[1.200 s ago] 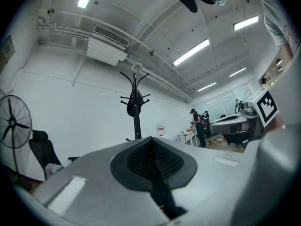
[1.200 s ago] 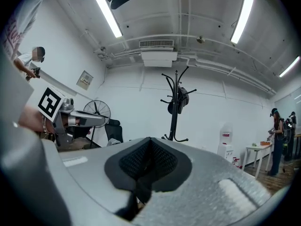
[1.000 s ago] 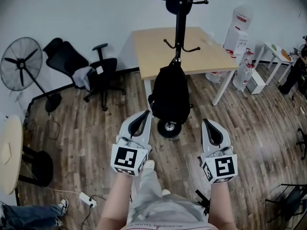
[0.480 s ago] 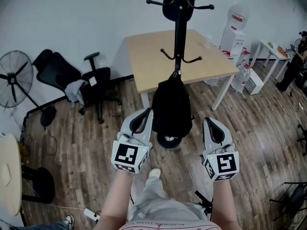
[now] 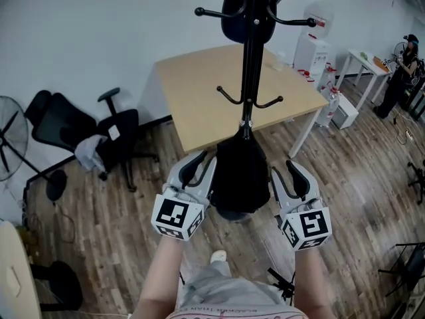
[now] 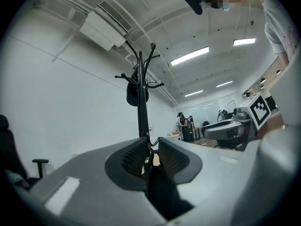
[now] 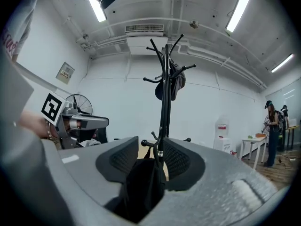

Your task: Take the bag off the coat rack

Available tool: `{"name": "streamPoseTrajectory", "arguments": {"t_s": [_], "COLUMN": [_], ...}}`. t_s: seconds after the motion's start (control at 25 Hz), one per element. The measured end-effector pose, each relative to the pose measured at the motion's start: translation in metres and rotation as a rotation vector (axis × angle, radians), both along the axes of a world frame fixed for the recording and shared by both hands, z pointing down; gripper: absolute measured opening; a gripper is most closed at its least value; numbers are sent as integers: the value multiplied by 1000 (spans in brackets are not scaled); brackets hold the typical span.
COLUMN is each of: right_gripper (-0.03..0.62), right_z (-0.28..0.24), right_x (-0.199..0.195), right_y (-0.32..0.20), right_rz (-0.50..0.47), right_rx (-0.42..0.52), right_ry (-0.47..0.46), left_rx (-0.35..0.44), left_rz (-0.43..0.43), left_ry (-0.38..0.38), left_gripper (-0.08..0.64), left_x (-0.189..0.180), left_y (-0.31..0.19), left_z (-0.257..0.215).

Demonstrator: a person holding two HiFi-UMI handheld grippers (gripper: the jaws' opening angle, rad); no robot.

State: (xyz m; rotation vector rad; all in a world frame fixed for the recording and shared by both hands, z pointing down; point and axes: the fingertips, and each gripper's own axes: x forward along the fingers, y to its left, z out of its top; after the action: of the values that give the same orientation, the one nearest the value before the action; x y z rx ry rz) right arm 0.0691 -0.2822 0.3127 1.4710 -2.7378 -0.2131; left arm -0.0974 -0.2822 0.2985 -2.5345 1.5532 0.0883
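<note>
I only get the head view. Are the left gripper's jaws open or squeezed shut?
Observer: Open. On the left gripper the jaws have just been opening and stand slightly apart. They grip nothing, and the black bag shows through the gap.
Operator: And the right one?
Observer: On the right gripper the jaws have just been opening too, with nothing pinched.
Operator: What's up high?
Observer: An air conditioner, high up behind the coat rack.
</note>
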Motion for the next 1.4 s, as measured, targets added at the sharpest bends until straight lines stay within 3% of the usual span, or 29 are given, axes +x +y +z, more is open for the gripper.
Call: {"name": "streamPoseTrajectory", "arguments": {"t_s": [0.16, 0.28, 0.4, 0.8, 1.4], "right_gripper": [280, 405, 452, 451, 408], "right_z": [10, 17, 21, 66, 160], "right_x": [-9, -11, -12, -18, -25], "right_y": [-28, -48, -63, -88, -113], "right_rz": [24, 44, 56, 84, 73], "right_rx": [-41, -75, -97, -181, -367], "right_ry": [-5, -39, -67, -56, -30], "left_rx": [-25, -27, -32, -135, -424], "left_rz": [51, 48, 76, 158, 155], "left_ry": [11, 39, 33, -11, -28], "left_gripper": [214, 399, 462, 463, 373], "left_x": [-6, -14, -15, -5, 11], "left_y": [-34, -58, -77, -107, -133], "left_z": [8, 9, 13, 67, 185]}}
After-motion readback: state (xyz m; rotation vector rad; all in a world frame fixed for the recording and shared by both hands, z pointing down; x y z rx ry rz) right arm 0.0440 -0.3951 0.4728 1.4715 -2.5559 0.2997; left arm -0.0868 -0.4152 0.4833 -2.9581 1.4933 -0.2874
